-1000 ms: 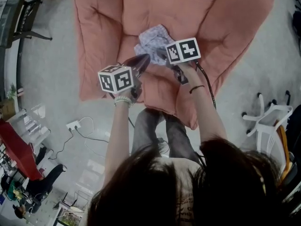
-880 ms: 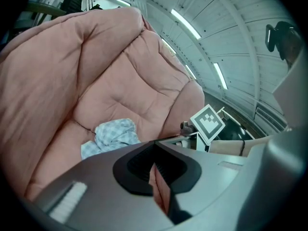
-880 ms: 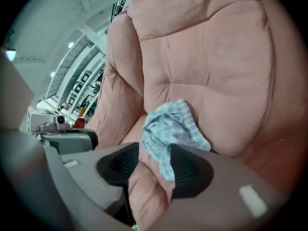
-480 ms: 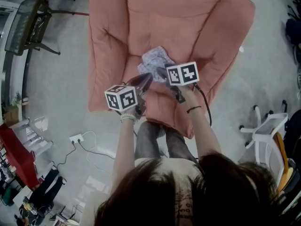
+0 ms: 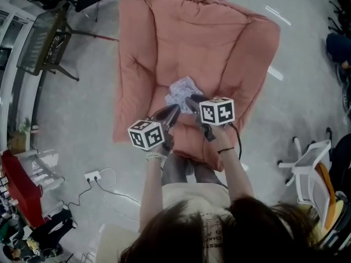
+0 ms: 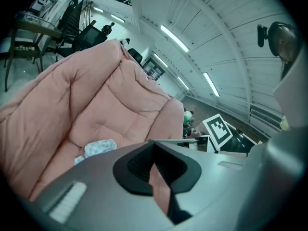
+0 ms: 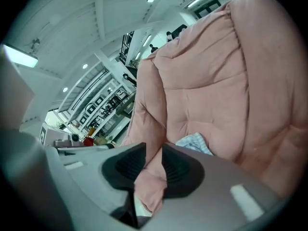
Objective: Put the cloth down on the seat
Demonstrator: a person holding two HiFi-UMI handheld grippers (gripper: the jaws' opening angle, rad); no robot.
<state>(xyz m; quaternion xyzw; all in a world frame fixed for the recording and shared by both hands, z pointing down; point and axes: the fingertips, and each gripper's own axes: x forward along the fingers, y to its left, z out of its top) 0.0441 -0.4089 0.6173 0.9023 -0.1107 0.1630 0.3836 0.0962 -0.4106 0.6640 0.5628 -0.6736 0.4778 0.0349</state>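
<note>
Both forearms reach out forward, side by side. The left tongs are pinched together at the tips, empty. Just to their right, the right tongs are closing, a gap showing, nothing in it.

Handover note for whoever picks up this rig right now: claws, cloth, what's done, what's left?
Left claw: shut, empty, above the front of the seat.
Right claw: jaws closing with nothing between them, clear of the cloth.
Cloth: lying crumpled on the pink seat, touched by neither claw.
Done: cloth is down on the seat.
Left: nothing apparent; probably just back both claws away.
</note>
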